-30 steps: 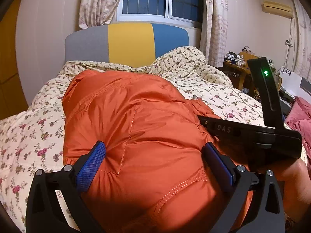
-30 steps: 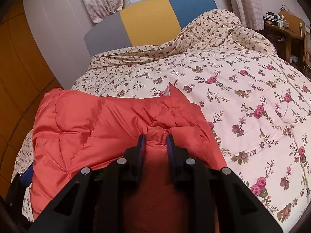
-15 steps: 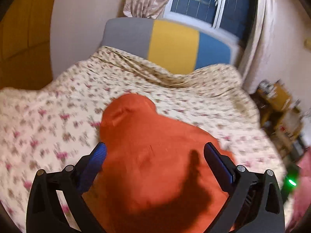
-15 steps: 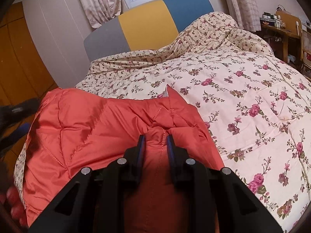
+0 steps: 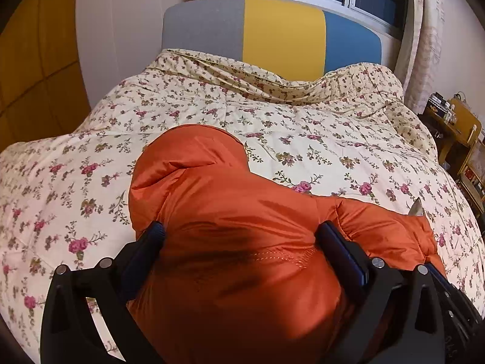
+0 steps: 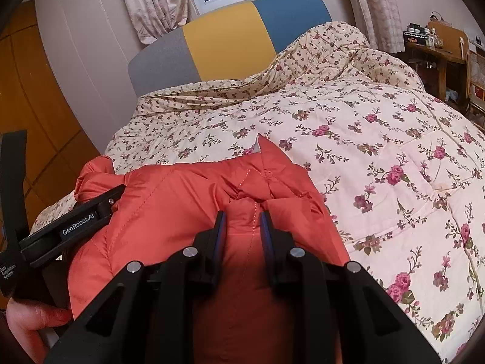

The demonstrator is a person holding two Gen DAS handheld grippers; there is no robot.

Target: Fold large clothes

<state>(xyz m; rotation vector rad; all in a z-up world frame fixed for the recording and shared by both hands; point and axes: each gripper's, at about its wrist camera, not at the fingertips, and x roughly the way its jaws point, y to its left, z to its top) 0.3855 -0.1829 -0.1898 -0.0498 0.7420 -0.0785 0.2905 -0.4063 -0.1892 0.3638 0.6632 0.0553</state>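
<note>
right tool (image 6: 241, 227) clamps orange jacket (image 6: 182, 200) | left tool (image 5: 239, 242) wide over it

Jacket (image 5: 242, 242) btm cut off; desk (image 6: 433, 42) clutter prob. too small.

orange jacket (image 5: 230, 227) on floral bed (image 5: 333, 139)

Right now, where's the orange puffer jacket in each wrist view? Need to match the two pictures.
Left wrist view: orange puffer jacket fills the lower centre, bulging between the left gripper's wide-set jaws, a rounded lobe reaching up-left.
Right wrist view: the jacket sits lower left to centre, a ridge of it pinched in the right gripper.
Shared landmark: the grey, yellow and blue headboard, top centre in both.
</note>
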